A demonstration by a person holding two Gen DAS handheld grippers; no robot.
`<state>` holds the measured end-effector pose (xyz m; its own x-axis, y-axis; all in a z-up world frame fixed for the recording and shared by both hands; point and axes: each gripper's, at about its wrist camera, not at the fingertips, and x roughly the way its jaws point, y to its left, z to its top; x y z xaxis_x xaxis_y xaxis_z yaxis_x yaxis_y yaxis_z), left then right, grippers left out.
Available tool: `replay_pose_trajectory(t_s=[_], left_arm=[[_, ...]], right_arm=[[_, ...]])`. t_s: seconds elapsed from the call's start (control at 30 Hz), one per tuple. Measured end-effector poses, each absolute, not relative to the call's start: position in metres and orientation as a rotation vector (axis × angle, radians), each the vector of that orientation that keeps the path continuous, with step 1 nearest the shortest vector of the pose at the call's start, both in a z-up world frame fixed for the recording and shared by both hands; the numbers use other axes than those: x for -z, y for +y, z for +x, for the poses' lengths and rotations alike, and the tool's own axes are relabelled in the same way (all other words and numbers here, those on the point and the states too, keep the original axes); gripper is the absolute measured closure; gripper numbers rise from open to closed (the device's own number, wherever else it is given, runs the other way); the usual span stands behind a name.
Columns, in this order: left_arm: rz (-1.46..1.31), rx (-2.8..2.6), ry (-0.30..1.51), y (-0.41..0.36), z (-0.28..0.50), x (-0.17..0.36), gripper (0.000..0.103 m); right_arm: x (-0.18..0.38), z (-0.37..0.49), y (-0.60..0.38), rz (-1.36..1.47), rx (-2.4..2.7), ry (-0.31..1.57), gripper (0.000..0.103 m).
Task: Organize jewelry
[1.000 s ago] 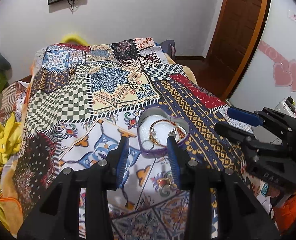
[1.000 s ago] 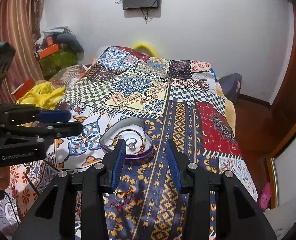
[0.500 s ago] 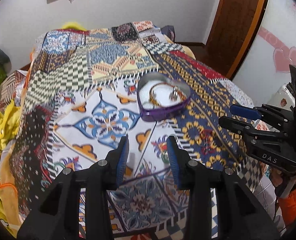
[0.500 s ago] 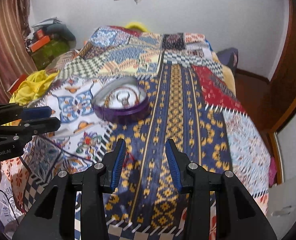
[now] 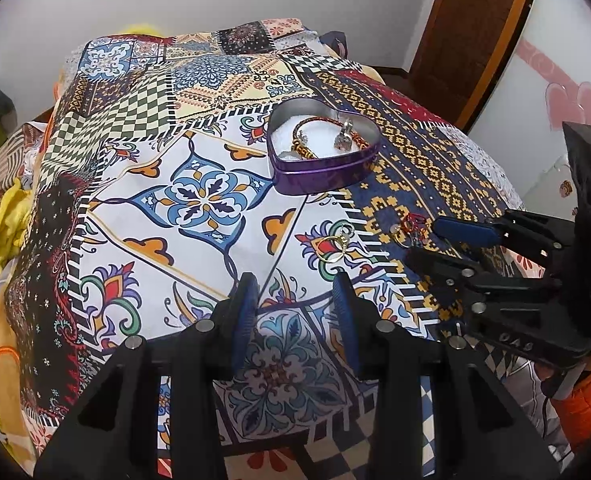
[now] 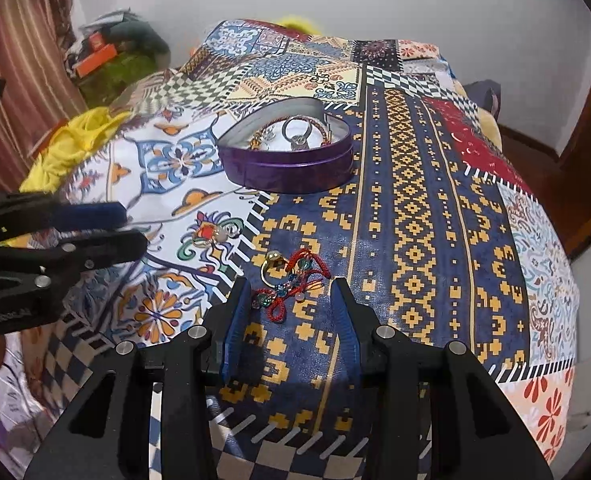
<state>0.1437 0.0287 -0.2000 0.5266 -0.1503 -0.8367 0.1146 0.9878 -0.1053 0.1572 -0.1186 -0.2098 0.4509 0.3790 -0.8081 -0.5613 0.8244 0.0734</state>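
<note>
On the bed: a patterned quilt (image 6: 415, 216) is spread, and all jewelry lies on it.
Tin: a purple heart tin (image 5: 323, 172) stands open near the middle of the quilt; a beaded bracelet (image 5: 319, 136) and a ring (image 6: 297, 136) are already kept inside.
Right gripper (image 6: 291, 312): it is held spread wide and nothing is pinched; its tips are just at the near side of the red cord (image 6: 295, 284), not clearly touching.
Left gripper (image 5: 293, 304): it is also spread and empty, and it is held low over the quilt, just short of the gold ring (image 5: 333, 248).
Red cord: a tangled red bracelet with small coloured beads lies on the blue part of the quilt, touching a second gold ring (image 6: 271, 266).
Step in hand: the red cord is judged to be picked next by the right gripper and carried to the tin.
How to do it well: the tips should be lowered around the thick knot of the cord, so that the fabric is not caught; the neighbouring ring should be left apart or it may be dragged.
Risk: the loose cord ends may slip or hang on the tin rim.
</note>
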Motion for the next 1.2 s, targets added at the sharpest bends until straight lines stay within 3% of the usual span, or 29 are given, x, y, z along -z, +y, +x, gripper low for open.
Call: replay_pose_trajectory(t_s=[0.6,0.7,0.77,0.8,0.93,1.1,1.2], left_arm=[[-0.043,0.219,1.033,0.012,0.165,0.218,0.065],[-0.048,0.225,1.035,0.010,0.171,0.221,0.065],[-0.053,0.226,1.035,0.010,0.175,0.222,0.065],[-0.054,0.228,1.035,0.010,0.176,0.223,0.065],[-0.061,0.233,1.035,0.009,0.181,0.224,0.065],[-0.072,0.219,1.031,0.009,0.186,0.226,0.082],[-0.094,0.218,1.029,0.012,0.187,0.225,0.085]], right_arm=[[0.210,0.165,-0.126,-0.276,-0.561,0.864,0.065],[0.213,0.167,-0.123,-0.286,-0.562,0.853,0.074],[0.214,0.169,-0.123,-0.278,-0.562,0.853,0.091],[0.214,0.170,-0.123,-0.273,-0.561,0.855,0.094],[0.214,0.169,-0.123,-0.271,-0.575,0.842,0.096],[0.211,0.169,-0.123,-0.245,-0.581,0.839,0.096],[0.208,0.171,-0.128,-0.209,-0.579,0.843,0.097]])
